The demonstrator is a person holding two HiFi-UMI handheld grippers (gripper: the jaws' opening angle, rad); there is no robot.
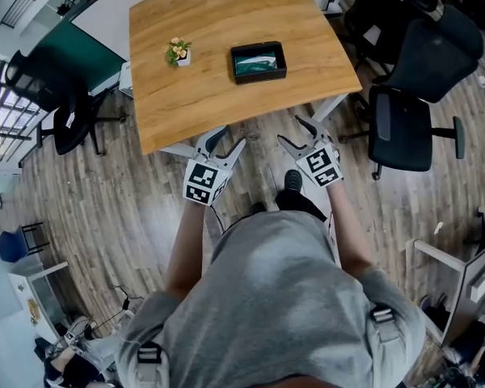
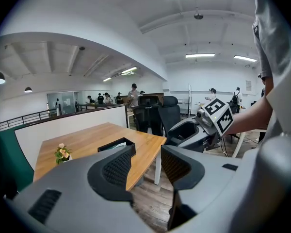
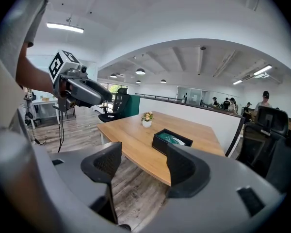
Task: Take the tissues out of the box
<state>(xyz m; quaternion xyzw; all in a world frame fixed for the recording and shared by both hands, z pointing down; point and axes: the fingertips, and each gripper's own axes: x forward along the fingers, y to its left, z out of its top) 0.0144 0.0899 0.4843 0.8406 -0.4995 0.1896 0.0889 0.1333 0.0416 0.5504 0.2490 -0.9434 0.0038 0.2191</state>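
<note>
Person standing, holding left gripper and right gripper near the wooden table, jaws gaping apart, gripping nothing. Black tissue box is sitting farther back, right of a flower pot.

Bare tabletop rings the box — flower pot well apart.

On the table, the flower pot sits left of the tissue box.

Matt wooden table, glossy black box
</note>
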